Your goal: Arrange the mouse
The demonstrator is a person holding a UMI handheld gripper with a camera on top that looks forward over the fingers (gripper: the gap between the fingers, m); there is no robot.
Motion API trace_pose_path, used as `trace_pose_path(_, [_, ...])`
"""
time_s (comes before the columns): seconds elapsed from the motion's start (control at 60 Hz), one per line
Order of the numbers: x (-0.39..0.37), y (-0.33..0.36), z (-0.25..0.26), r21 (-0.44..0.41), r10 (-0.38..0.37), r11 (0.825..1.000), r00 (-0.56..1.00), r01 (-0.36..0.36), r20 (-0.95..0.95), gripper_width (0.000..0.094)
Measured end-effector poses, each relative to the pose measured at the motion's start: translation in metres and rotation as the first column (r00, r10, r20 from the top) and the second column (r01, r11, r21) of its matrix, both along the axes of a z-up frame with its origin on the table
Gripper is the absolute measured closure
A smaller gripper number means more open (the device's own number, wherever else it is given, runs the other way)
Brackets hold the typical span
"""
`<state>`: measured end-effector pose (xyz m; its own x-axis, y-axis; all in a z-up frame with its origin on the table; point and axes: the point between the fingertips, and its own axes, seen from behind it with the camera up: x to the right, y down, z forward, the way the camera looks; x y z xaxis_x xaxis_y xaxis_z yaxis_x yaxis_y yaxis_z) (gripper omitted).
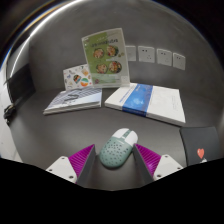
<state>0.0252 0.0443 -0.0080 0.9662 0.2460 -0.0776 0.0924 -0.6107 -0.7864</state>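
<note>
A pale teal and white mouse (115,150) with a dotted back lies between my gripper's (113,160) fingers on the grey table (100,125). Its white front end points away from me. The magenta pads (72,163) touch its left and right sides, so the fingers are closed on it. The underside of the mouse is hidden, and I cannot tell whether it rests on the table or is slightly lifted.
Beyond the mouse lie a flat booklet (72,100) on the left and a white and blue book (147,101) on the right. A green leaflet (105,57) stands upright behind them, with a small card (78,77) beside it. A black box (199,143) sits at the right.
</note>
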Motion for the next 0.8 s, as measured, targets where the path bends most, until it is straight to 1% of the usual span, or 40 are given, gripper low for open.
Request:
trace_pose_path(0.1, [-0.007,0.023,-0.004,0.01,-0.05,0.999,0.996,0.05,0.078,0.0116])
trace_pose_path(0.167, [-0.015,0.033,-0.005,0.01,-0.085,0.996,0.994,0.085,0.074,0.013])
trace_pose_path(0.183, [-0.016,0.034,-0.004,0.009,-0.095,0.995,0.993,0.095,0.072,0.0097])
trace_pose_path(0.2, [-0.016,0.035,-0.004,0.008,-0.107,0.994,0.992,0.107,0.07,0.0117])
trace_pose_path(0.217, [-0.017,0.036,-0.004,0.008,-0.119,0.993,0.991,0.118,0.069,0.0185])
trace_pose_path(0.233, [-0.016,0.036,-0.004,0.011,-0.128,0.992,0.989,0.128,0.072,0.0209])
trace_pose_path(0.25, [-0.017,0.036,-0.005,0.011,-0.133,0.991,0.988,0.132,0.073,0.0185])
trace_pose_path(0.3, [-0.024,0.036,-0.005,0.019,-0.128,0.992,0.989,0.127,0.072,0.0401])
trace_pose_path(0.417, [-0.022,0.034,-0.004,0.031,-0.169,0.986,0.982,0.167,0.083,0.0452])
trace_pose_path(0.483, [-0.024,0.031,-0.003,0.007,-0.184,0.983,0.98,0.184,0.077,0.048])
trace_pose_path(0.517, [-0.031,0.027,-0.002,-0.008,-0.161,0.987,0.984,0.162,0.072,0.0479])
trace_pose_path(0.55, [-0.041,0.025,0.007,0.004,-0.117,0.993,0.991,0.117,0.067,0.0478])
trace_pose_path(0.6, [-0.052,0.021,0.03,0.047,-0.055,0.998,0.995,0.051,0.078,0.0478])
trace_pose_path(0.65, [-0.057,0.017,0.059,0.097,-0.013,0.995,0.996,0.004,0.09,0.0475])
trace_pose_path(0.7, [-0.053,0.013,0.097,0.17,0.005,0.985,0.996,-0.02,0.088,0.0476])
trace_pose_path(0.733, [-0.044,0.011,0.122,0.217,0.003,0.976,0.996,-0.022,0.088,0.0477])
trace_pose_path(0.8, [-0.009,0.011,0.17,0.311,-0.024,0.95,0.995,-0.008,0.099,0.0478])
